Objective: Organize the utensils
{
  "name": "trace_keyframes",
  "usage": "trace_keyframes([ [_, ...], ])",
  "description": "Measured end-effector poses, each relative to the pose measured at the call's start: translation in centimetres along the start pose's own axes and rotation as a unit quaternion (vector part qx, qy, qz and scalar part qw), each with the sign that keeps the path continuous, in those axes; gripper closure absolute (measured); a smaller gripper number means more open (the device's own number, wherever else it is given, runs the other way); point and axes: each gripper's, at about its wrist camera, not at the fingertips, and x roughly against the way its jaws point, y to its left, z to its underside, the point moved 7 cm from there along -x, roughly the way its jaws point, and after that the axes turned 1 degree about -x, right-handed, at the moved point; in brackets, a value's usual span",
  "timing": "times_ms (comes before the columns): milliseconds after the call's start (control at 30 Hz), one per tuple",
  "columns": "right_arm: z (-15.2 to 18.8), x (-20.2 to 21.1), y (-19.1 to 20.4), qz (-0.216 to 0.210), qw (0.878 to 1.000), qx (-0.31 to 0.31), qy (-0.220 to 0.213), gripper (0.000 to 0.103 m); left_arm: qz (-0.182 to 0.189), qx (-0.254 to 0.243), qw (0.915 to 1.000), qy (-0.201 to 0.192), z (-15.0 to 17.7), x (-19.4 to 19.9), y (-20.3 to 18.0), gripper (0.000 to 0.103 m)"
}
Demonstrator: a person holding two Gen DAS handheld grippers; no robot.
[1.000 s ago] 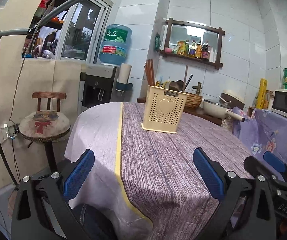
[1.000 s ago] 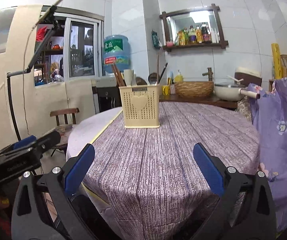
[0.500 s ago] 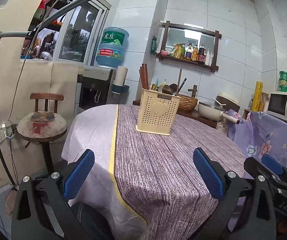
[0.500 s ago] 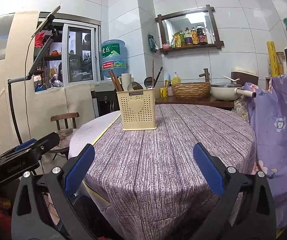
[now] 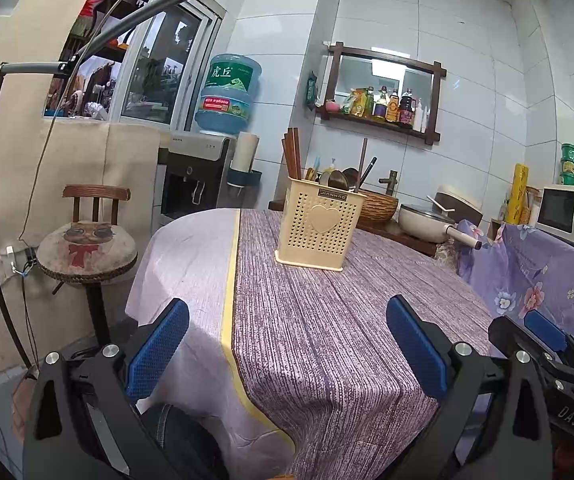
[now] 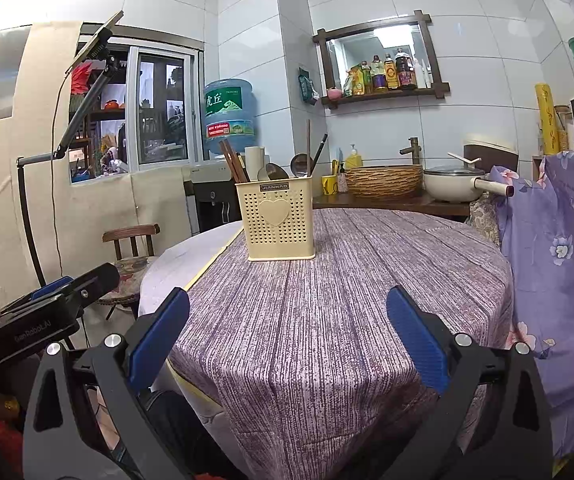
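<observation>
Right claw [image 6: 287, 340] spread wide, utensil caddy [image 6: 279, 219] upright on table [image 6: 367, 280], possibly 2 spoons inside

A matt, perforated plastic caddy [image 6: 279, 219] stands on coarse woven tablecloth [image 6: 347, 300], holding seemingly wooden chopsticks [image 6: 234, 166].

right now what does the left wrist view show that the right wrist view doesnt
Only the left wrist view shows the whole stool cushion with the cat print, the microwave's door and dials, and the right gripper at its right edge.

Only the right wrist view shows the yellow soap bottle, the yellow cup by the wicker basket, and the left gripper at its left edge.

Both show the cream utensil holder standing upright on the purple-clothed table with chopsticks in it, and the water jug. Both grippers are open and empty.
</observation>
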Motion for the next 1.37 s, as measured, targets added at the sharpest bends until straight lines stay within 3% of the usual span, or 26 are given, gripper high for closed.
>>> trace_keyframes([
  [1367,0.00,-0.05,0.12,-0.006,1.000,0.000,0.004,0.006,-0.020,-0.001,0.9998,0.000,-0.38,0.19,0.08,0.005],
])
